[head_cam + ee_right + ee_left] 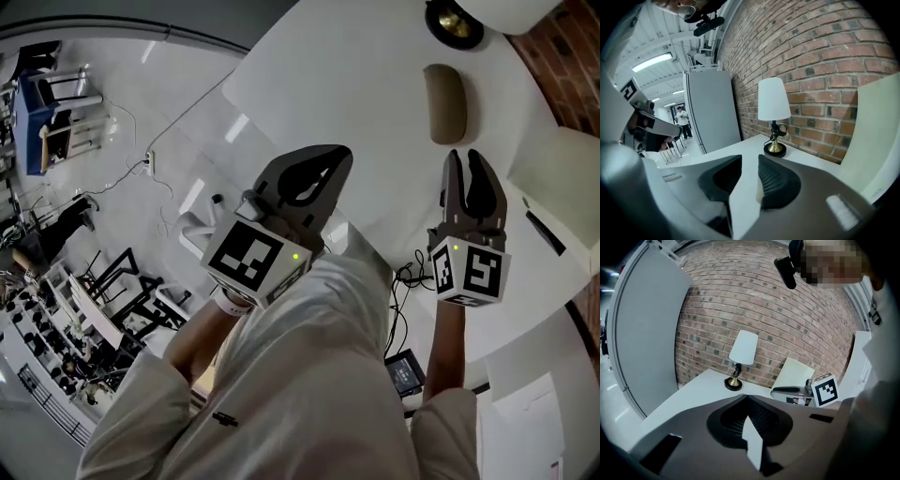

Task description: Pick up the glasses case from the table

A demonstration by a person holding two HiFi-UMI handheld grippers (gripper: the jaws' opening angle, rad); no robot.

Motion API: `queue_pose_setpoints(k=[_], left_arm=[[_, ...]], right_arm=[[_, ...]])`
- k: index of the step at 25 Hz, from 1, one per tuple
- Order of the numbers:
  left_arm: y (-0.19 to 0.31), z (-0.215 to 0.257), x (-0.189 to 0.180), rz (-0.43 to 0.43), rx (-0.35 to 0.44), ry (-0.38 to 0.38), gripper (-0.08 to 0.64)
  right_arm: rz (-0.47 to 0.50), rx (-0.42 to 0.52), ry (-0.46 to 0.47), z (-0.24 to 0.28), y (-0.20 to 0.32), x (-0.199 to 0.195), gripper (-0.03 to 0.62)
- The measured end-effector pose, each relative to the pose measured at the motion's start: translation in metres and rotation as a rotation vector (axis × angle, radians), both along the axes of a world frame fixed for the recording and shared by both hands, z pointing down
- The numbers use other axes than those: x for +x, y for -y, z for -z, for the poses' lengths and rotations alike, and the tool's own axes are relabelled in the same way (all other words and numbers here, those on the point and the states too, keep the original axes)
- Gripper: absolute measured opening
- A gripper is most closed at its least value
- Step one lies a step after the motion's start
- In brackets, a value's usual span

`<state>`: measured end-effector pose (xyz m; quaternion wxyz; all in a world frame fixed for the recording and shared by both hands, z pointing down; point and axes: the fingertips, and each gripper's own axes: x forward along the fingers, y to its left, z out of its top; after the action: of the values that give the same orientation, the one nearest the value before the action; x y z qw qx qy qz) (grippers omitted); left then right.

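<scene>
Count: two grippers, one glasses case (pixel 445 103), one lamp (pixel 455 23). The tan case lies on the white table (pixel 356 84), near the right gripper (pixel 466 156), whose jaws are slightly parted and empty. The left gripper (pixel 339 157) is clenched on nothing. Only the head view catches the case, and only the right gripper view shows a person (pixel 682 121) far off.

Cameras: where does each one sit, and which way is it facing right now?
Head view: on the person's head, steeply down at table, glasses case, left gripper, right gripper, sleeves.
Left gripper view: rides that gripper, along its closed jaws; sleeve at right.
Right gripper view: rides that gripper, along its parted, empty jaws.
Both gripper views face the lamp and brick wall.
</scene>
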<state>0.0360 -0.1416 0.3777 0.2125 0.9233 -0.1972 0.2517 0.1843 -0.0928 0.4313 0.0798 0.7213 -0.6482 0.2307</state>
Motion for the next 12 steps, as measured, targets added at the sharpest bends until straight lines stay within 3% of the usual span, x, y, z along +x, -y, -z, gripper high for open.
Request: queue_pose_setpoints(k=[2,5,12], left_arm=[[0.001,-0.006,0.004,-0.008,-0.012,0.006,0.006],[0.002,-0.013,0.01,-0.009,-0.033,0.014,0.008],[0.004,-0.036,0.021,-0.011,-0.036,0.028,0.006]], right_arm=[[-0.004,-0.003,0.023,-0.007,0.004,0.003,0.12],[0.0,-0.017,0.035,-0.016,0.008,0.005,0.209],[-0.052,-0.067,0.041,-0.053,0.009,0.02,0.284]])
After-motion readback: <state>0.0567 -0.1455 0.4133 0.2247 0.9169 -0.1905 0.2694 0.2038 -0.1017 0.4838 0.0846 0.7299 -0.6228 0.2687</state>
